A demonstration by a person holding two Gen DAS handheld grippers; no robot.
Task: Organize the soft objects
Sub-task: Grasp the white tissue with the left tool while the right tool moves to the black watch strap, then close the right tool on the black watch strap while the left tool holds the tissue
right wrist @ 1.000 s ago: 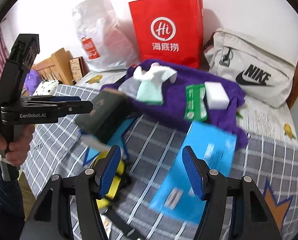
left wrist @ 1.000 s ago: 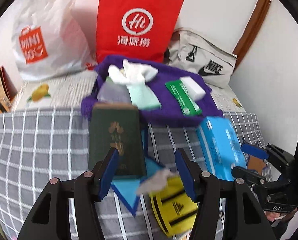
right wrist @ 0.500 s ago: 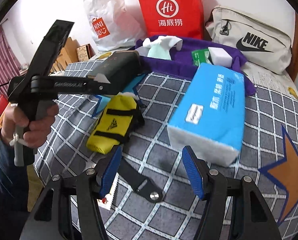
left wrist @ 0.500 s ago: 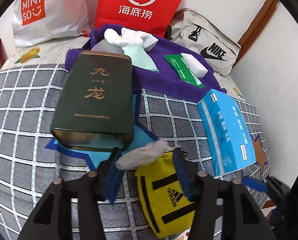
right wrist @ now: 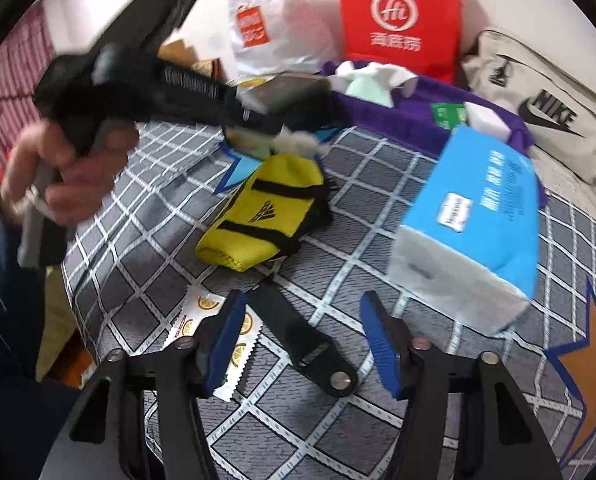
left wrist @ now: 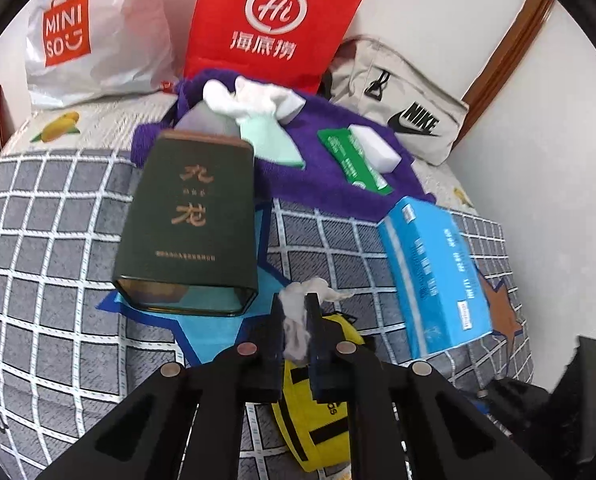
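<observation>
Already the left gripper (left wrist: 295, 322) has its two dark fingers pressed nearly together on a crumpled white tissue (left wrist: 302, 312), a wad of it squeezed between the pads and a ragged tuft spilling out above the tips. That tissue looks feather-light and utterly limp, so I'd judge it will hang and flutter once lifted, tear if tugged, and slip only if too little of it is caught; a pinch through the thick middle of the wad, as here, seems the safest hold. It lies on the grey checked bedcover (left wrist: 49, 264), touching the top end of a yellow Adidas pouch (right wrist: 265, 208) and just in front of the open mouth of a dark green tin (left wrist: 189, 224) lying on its side. The pouch looks soft and squashy, best taken across its narrow width. The right gripper (right wrist: 298, 336) hovers above the cover with its blue-padded fingers apart and closing, nothing pressed between them, though a black strap end (right wrist: 306, 344) lies on the cover below the gap and a lemon-printed sachet (right wrist: 213, 336) beside the left finger. Off to the right sits a blue pack of tissues (right wrist: 478, 216), bulky but yielding, so it wants a wide hold across its sides. Farther back a purple towel (left wrist: 330, 168) carries a white cloth (left wrist: 253, 100), a green packet (left wrist: 350, 160) and a white sponge block (left wrist: 374, 146).
</observation>
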